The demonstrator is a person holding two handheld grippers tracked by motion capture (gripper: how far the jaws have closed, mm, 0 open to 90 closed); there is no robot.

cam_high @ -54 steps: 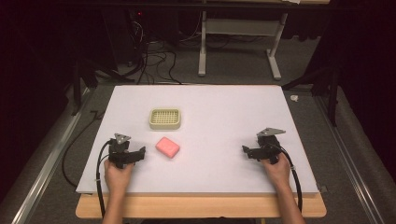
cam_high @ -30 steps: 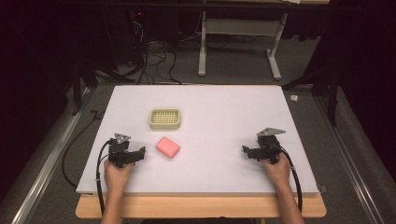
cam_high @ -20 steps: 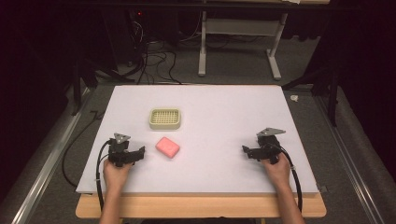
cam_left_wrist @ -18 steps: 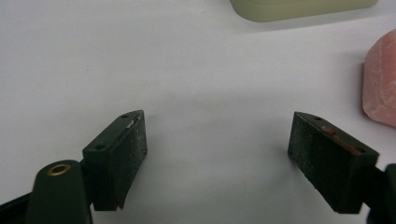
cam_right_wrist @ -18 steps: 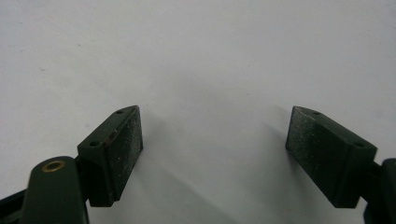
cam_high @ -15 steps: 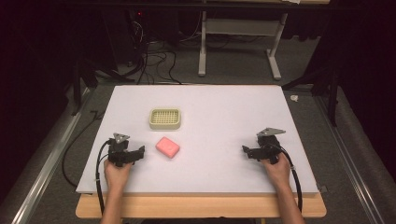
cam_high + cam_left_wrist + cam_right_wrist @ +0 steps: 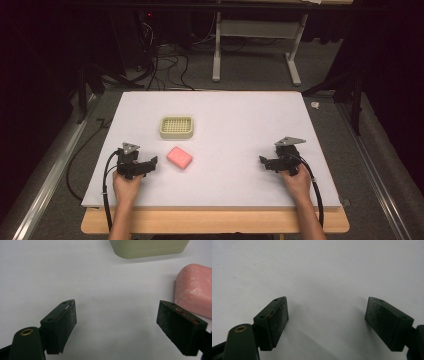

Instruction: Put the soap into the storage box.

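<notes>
Resting on the white counter (image 7: pixel 225 115), both tools gape apart, empty.
Left tool (image 7: pixel 150 165) sits near the pink rectangular soap bar (image 7: pixel 179 157); right tool (image 7: pixel 264 162) well apart.

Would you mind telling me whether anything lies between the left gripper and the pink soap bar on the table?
Nothing visible does. The left gripper sits with its jaws open, and bare white table separates it from the pink soap bar. The green soap dish stands farther back, off that line.
</notes>
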